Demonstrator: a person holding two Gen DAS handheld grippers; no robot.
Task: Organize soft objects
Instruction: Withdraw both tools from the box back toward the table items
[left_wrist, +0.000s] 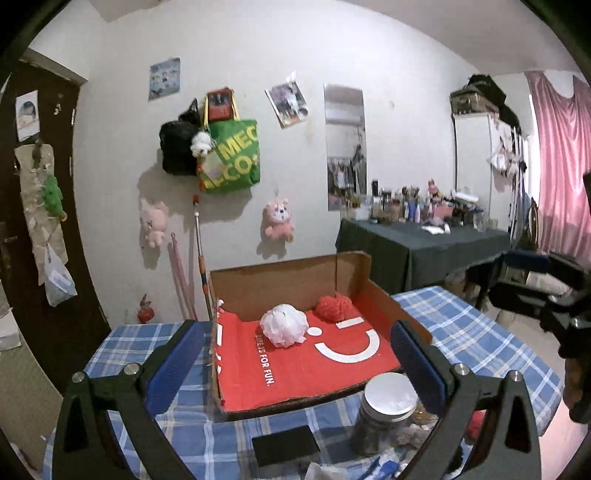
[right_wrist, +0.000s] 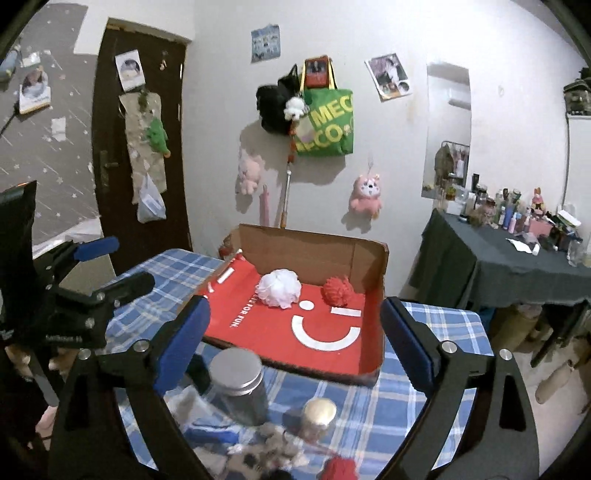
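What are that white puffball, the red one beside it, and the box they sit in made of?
The white puffball looks like gathered nylon mesh, a bath pouf, judging by its sheer ruffles. The red puffball looks similar but denser, possibly yarn. The box is brown corrugated cardboard with matte walls and a red printed floor.

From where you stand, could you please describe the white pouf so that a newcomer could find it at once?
Start at the blue plaid table and find the open cardboard box with the red printed floor. The white pouf sits on that floor near the back wall, left of a similar red pouf and apart from it. It is the only white item in the box, and frillier than its neighbour.
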